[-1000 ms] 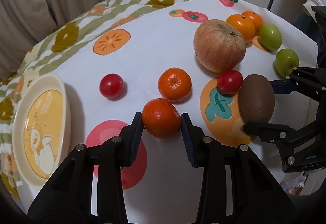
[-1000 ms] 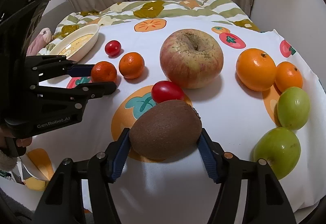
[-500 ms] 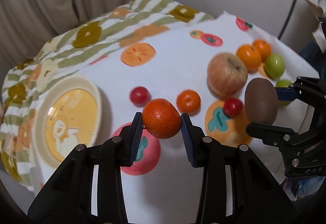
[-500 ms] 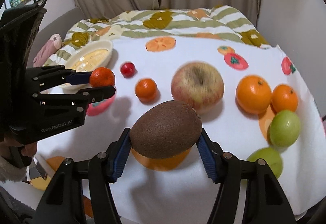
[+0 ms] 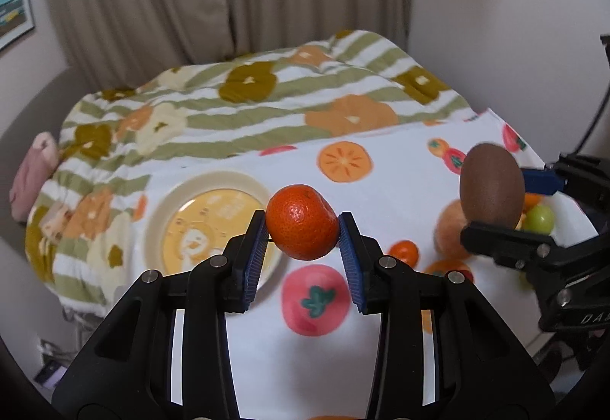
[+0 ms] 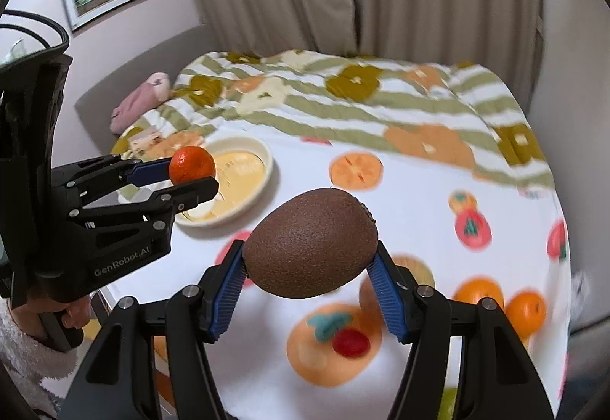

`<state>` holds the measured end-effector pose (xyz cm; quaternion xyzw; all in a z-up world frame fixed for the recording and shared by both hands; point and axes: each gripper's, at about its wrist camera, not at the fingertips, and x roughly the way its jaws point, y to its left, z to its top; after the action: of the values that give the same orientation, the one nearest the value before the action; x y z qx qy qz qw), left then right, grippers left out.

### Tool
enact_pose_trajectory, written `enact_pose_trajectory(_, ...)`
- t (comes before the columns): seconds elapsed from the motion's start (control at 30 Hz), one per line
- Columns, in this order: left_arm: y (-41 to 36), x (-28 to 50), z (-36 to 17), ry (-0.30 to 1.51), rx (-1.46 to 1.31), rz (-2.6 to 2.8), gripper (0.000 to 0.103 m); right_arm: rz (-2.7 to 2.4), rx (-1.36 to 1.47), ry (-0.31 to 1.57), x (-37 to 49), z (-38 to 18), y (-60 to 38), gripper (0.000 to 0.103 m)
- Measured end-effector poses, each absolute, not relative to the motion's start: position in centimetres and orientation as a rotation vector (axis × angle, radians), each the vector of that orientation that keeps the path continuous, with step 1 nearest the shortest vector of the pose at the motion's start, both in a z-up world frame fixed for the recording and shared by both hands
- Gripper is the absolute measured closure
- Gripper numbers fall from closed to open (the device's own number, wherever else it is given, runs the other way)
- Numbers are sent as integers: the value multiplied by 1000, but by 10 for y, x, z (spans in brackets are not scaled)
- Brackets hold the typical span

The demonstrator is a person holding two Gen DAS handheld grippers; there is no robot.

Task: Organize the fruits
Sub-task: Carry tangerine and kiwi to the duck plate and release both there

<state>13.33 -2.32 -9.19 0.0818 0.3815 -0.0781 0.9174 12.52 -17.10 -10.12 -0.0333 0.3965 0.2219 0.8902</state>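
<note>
Carrying two fruits at once, I have the left hand-held gripper [image 5: 301, 235] clamped on a mandarin [image 5: 302, 221], held in the air above the cream plate's [image 5: 160, 206] 3 o'clock edge. My right hand-held gripper [image 6: 310, 269] is closed around the kiwi [image 6: 310, 242], lifted clear of the cloth. In its view the plate [image 6: 263, 153] sits at 10 o'clock and looks empty, so I judge nothing is sorted yet. Left on the bed's cloth: an apple [image 5: 450, 233], a small mandarin [image 5: 404, 252], two oranges [image 6: 499, 300], a tomato [image 6: 350, 341] and a green fruit [image 5: 539, 218]
</note>
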Motion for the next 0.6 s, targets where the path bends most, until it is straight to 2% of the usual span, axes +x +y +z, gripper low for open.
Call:
enact_pose_trajectory(0.2,10,145,-96,793,148,-113,61,491,-88,799,145,-93,-141,44)
enact_pose_trajectory(0.6,93,200,-125,850,149,-151,61,448,-52,858,186,-116,-68,44)
